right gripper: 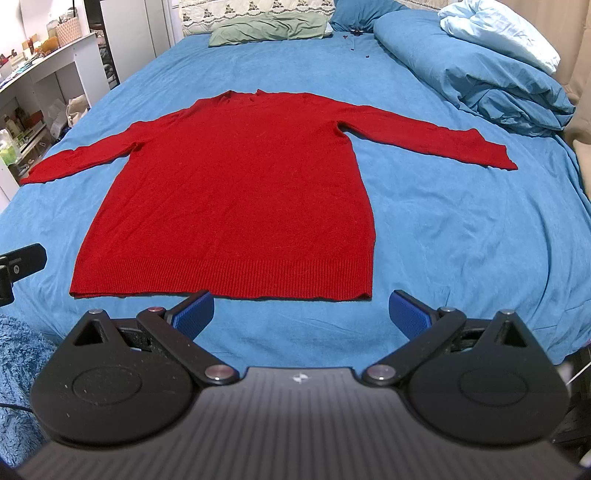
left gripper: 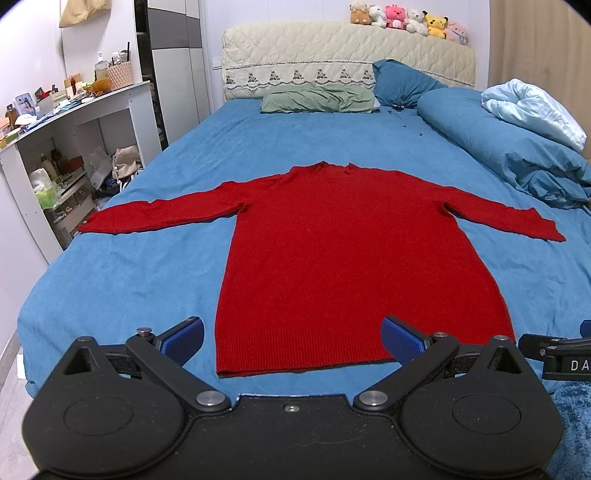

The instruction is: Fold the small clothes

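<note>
On the blue bed sheet [left gripper: 147, 280], a red sweater [left gripper: 343, 251] lies flat, hem toward the viewer, collar toward the headboard [left gripper: 347, 55], both sleeves stretched out sideways. The left hand-held gripper [left gripper: 291, 336] hangs above the hem with its blue pads spread wide and holding nothing; the right hand-held gripper [right gripper: 301, 314] sits just short of the hem, near its right corner, likewise spread and empty. No fold appears to have begun.

Likely faults, as judgement: the knit is soft and may stretch or slip from a shallow pinch; a pinch that goes too deep could gather the sheet with the sweater and drag it. If the two grippers lift unevenly, the body may skew and the fold come out crooked. The left sleeve cuff [left gripper: 92, 227] lies close to the bed's edge and could slide off when pulled.

The bed surface is soft and lightly creased, so it gives under pressure. A rolled blue duvet [left gripper: 509, 147] lies along the right side, well apart from the sweater body; a green pillow [left gripper: 317, 98] rests near the headboard, which carries a row of plush toys [left gripper: 410, 20]. A cluttered white shelf unit [left gripper: 70, 147] stands left of the bed.
</note>
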Tool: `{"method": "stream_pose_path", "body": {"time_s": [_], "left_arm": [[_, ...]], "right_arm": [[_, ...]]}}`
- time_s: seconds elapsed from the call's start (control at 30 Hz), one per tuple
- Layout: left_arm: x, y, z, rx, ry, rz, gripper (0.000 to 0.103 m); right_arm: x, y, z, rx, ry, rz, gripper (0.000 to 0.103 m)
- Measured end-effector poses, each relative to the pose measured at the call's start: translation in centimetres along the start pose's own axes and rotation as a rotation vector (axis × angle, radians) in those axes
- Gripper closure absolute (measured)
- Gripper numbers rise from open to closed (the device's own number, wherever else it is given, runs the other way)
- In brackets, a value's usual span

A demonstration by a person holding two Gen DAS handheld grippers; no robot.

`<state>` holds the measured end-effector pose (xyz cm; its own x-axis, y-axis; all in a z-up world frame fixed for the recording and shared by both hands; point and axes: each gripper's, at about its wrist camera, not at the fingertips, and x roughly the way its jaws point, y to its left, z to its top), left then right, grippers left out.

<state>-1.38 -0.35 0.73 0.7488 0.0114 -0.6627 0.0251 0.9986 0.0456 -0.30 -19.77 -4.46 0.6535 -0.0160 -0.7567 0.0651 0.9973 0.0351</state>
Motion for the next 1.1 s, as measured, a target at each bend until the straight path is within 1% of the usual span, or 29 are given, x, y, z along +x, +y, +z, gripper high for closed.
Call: {"method": "stream_pose_path", "body": {"time_s": [1.1], "left_arm": [[-0.05,-0.16,0.30,-0.001,0.001,0.000,0.000]], "right_arm": [[-0.08,0.20,0.09,-0.001,0.002,0.000,0.000]]}}
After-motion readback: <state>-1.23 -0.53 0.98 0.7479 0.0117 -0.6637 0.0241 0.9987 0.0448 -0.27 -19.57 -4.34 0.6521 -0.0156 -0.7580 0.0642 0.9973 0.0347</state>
